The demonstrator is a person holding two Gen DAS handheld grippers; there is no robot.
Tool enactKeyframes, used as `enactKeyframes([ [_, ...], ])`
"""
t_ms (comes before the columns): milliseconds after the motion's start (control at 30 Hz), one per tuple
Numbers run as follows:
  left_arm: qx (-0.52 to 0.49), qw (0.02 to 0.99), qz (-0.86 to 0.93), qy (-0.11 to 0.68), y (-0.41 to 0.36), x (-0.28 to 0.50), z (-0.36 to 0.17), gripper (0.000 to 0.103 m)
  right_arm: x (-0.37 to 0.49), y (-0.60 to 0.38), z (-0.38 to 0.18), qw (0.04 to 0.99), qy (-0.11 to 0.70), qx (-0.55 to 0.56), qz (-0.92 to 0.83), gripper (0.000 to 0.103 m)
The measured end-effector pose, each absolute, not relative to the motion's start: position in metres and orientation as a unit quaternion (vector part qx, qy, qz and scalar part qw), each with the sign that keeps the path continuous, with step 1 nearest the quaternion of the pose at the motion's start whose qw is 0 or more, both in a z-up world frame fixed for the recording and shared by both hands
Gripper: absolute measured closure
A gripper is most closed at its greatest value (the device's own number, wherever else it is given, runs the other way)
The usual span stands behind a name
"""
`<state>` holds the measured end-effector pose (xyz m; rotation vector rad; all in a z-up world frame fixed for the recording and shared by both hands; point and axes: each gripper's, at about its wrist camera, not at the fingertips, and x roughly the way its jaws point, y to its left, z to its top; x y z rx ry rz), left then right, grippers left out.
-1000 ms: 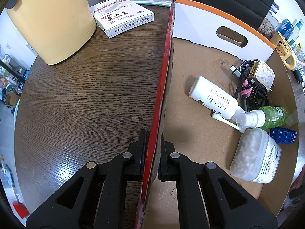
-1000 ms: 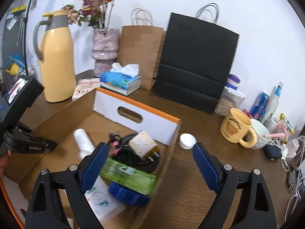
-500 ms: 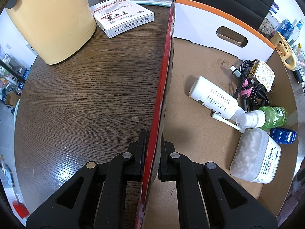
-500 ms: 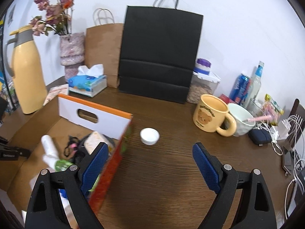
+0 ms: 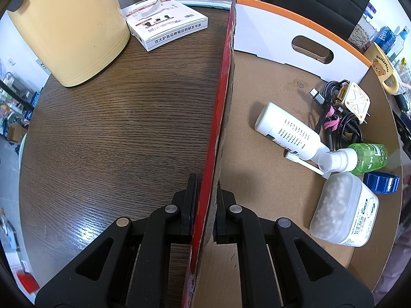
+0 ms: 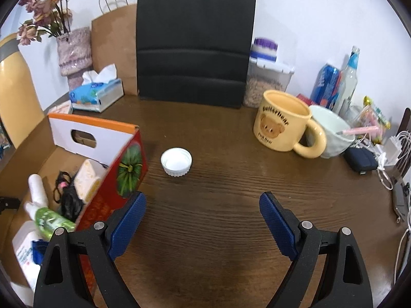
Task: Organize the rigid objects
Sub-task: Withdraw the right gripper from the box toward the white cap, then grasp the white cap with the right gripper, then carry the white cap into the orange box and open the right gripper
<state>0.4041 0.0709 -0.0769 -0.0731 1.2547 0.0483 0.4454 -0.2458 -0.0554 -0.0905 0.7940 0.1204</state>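
My left gripper is shut on the red side wall of a cardboard box, one finger on each face. Inside lie a white bottle, a green spray bottle, a blue cap, a tub of white beads, black cables and a white charger. In the right wrist view the box stands at the left. My right gripper hangs open over bare table. A white cap lies on the wood ahead of it, beside the box.
A yellow bear mug, a pale bowl, cans and bottles and cables crowd the right. A black bag, brown bag, tissue pack and vase line the back. A yellow jug and small white box stand left.
My right gripper has swung right and down, away from over the box, and now faces the white cap on the table. The left gripper and box have not moved.
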Motion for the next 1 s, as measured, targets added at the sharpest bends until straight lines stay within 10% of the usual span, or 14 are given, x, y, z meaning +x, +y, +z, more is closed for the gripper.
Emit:
enactKeyframes([
  [467, -0.034, 0.809, 0.024, 0.587, 0.071, 0.404, -0.077, 0.099, 0.529, -0.237, -0.094, 0.892, 0.430, -0.073, 0.119, 0.010],
  [567, -0.035, 0.809, 0.024, 0.587, 0.071, 0.404, -0.077, 0.099, 0.539, -0.237, -0.093, 0.892, 0.426, -0.068, 0.133, 0.024],
  [633, -0.035, 0.809, 0.024, 0.587, 0.071, 0.404, -0.077, 0.099, 0.540, -0.231, -0.094, 0.889, 0.429, -0.079, 0.139, 0.058],
  [1000, -0.035, 0.809, 0.024, 0.587, 0.070, 0.404, -0.077, 0.099, 0.513, -0.224, -0.075, 0.914, 0.377, -0.111, 0.103, 0.059],
])
